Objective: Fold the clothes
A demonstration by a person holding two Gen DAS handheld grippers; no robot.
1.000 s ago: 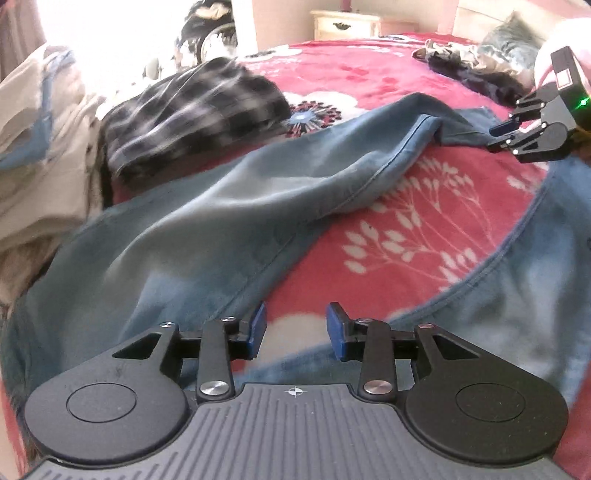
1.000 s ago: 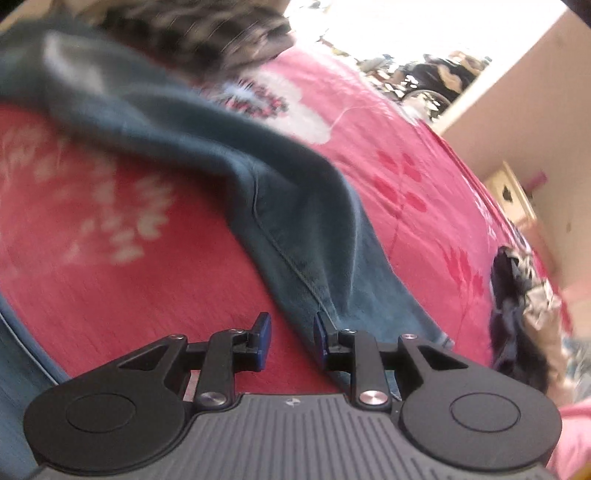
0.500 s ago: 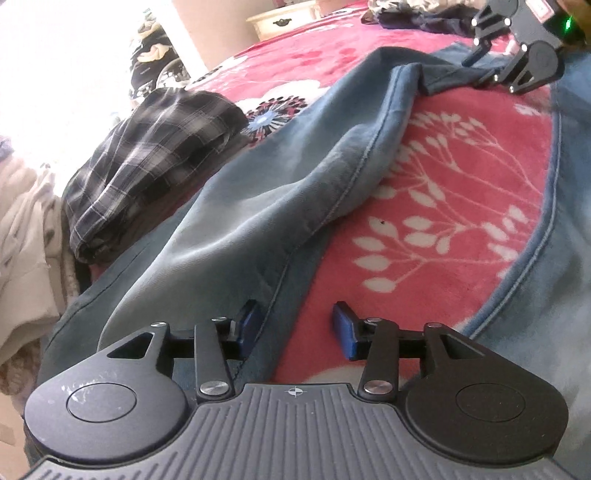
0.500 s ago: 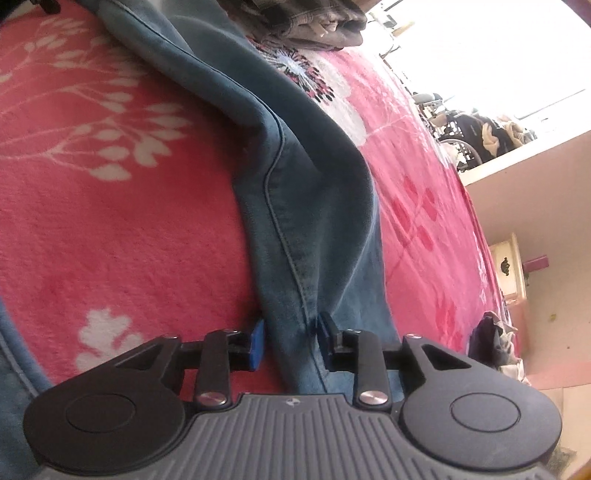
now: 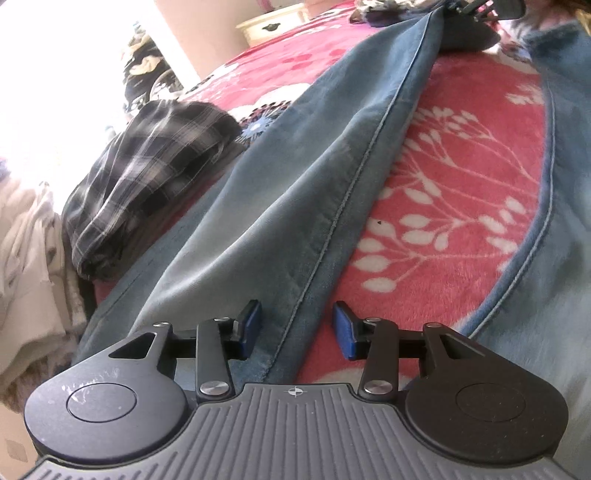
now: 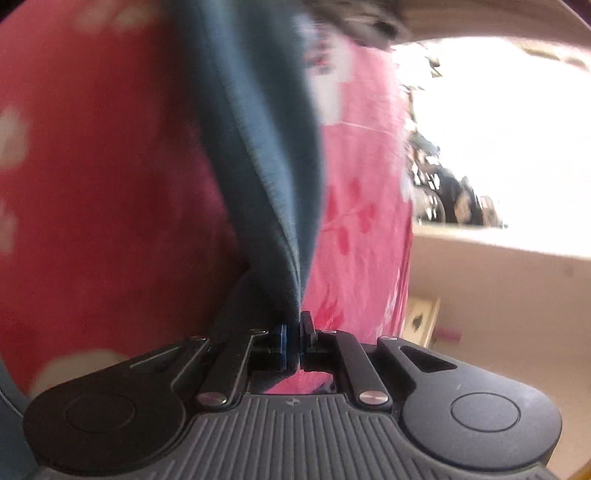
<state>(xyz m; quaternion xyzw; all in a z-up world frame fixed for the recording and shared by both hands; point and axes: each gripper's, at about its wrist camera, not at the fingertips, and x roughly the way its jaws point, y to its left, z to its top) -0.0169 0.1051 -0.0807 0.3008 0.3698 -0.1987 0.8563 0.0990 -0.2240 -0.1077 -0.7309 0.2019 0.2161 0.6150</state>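
Since the earlier frames the right gripper (image 6: 294,339) went from straddling the jeans leg with a gap to pinched tight on it, and the leg now runs taut where it was slack and rumpled.

Left wrist view: left gripper (image 5: 297,329) low over the bed, jaws wide apart, blue pads clear of cloth on their inner faces. Jeans (image 5: 317,192) lie across the red floral blanket (image 5: 454,206); one leg stretches away from between the pads up to the top of frame, seam line running along it. The leg's edge sits in the gap between the fingers, nearer the left pad; contact cannot be told. Second denim part curves along the right edge. Plaid garment (image 5: 155,177) bunched left of the jeans, just beside them. Pale clothes pile (image 5: 29,280) at far left. Cream dresser (image 5: 273,24) beyond the bed, top of frame. Part of the other gripper shows at the top edge, where the leg ends.

Right wrist view: blurred. Right gripper jaws nearly together, clamped on the end of the jeans leg (image 6: 266,155), which rises from the pads as a dark blue band. Blanket (image 6: 103,206) on both sides of it. Bright overexposed area at right.
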